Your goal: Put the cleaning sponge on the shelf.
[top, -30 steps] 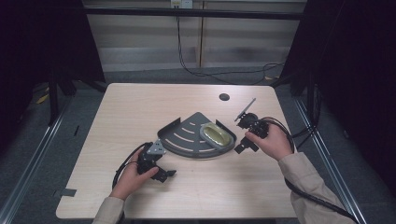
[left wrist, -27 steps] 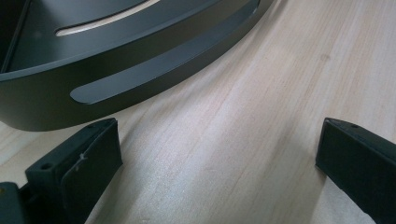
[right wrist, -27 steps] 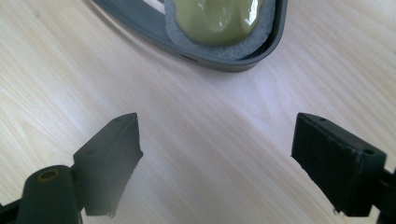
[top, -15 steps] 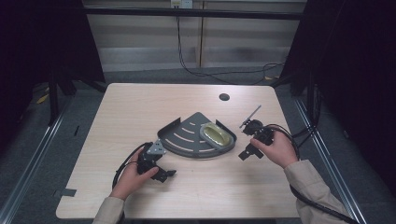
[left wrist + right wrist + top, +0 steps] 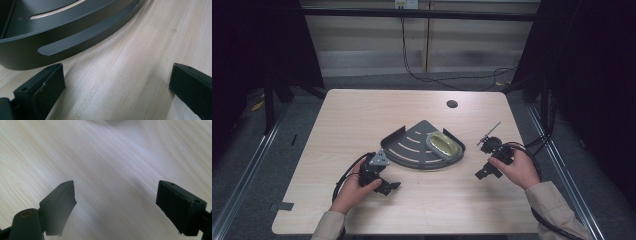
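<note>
High view: the corner tray (image 5: 412, 147) rests mid-desk (image 5: 362, 115), its curved wall just ahead of the left hand-held gripper (image 5: 384, 186), the nearer one. Both the left and right hand-held gripper (image 5: 484, 172) are released, grasping nothing.

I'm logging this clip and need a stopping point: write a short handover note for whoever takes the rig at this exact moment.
Left gripper: open, holding nothing, low over the table just in front of the dark corner shelf tray; its curved front wall fills the top of the left gripper view.
Right gripper: open, holding nothing, over bare wood right of the tray.
Things: the tray sits mid-table, with a yellow-green oval dish lying in its right part.
Done: the dish is in the tray.
Left: neither gripper holds anything; what comes next cannot be told, probably a grasp on the tray's rim by the left gripper.
</note>
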{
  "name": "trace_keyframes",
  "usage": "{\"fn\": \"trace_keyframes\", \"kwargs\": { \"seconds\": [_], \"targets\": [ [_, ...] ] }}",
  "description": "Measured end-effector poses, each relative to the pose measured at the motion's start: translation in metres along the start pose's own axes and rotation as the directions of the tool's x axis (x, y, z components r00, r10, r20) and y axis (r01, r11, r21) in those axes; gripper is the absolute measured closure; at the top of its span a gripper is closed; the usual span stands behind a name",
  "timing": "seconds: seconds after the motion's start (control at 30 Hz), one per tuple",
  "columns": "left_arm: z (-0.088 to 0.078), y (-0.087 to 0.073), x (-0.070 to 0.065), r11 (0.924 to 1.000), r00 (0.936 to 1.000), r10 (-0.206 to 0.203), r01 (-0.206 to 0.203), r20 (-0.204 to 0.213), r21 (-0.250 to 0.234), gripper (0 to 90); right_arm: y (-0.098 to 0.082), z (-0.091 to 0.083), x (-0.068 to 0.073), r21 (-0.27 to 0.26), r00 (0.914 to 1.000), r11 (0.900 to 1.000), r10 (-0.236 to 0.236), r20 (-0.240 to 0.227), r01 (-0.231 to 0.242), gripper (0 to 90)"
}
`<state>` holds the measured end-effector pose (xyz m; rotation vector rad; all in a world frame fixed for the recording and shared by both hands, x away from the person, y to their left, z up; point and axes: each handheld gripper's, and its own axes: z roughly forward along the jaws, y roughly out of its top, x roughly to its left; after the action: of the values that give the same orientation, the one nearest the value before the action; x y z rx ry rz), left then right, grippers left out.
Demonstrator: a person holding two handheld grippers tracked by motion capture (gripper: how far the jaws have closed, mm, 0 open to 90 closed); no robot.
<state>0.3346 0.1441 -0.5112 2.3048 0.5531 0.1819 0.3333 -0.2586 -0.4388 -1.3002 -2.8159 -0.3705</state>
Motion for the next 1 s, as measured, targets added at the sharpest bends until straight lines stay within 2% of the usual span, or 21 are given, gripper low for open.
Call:
{"fn": "trace_keyframes", "kwargs": {
  "seconds": [0.33, 0.4, 0.57, 1.0],
  "targets": [
    [0.000, 0.000, 0.000, 1.0000, 1.0000, 0.000, 0.000, 0.000, 0.000, 0.0, -0.025, 0.007, -0.007, -0.004, 0.9996, 1.000, 0.029, -0.006, -0.029, 15.3],
    [0.000, 0.000, 0.000, 1.0000, 1.0000, -0.001, 0.001, 0.000, 0.000, 0.0, -0.027, 0.008, -0.008, -0.002, 0.9997, 1.000, 0.022, -0.005, -0.022, 15.4],
    [0.000, 0.000, 0.000, 1.0000, 1.0000, -0.001, 0.001, -0.001, 0.000, 0.0, -0.041, 0.015, -0.011, 0.007, 0.9989, 0.999, 0.047, -0.004, -0.047, 15.4],
    [0.000, 0.000, 0.000, 1.0000, 1.0000, -0.001, 0.001, 0.000, 0.000, 0.0, -0.064, 0.022, -0.018, -0.020, 0.9972, 0.997, 0.072, 0.018, -0.072, 15.1]
  ]
}}
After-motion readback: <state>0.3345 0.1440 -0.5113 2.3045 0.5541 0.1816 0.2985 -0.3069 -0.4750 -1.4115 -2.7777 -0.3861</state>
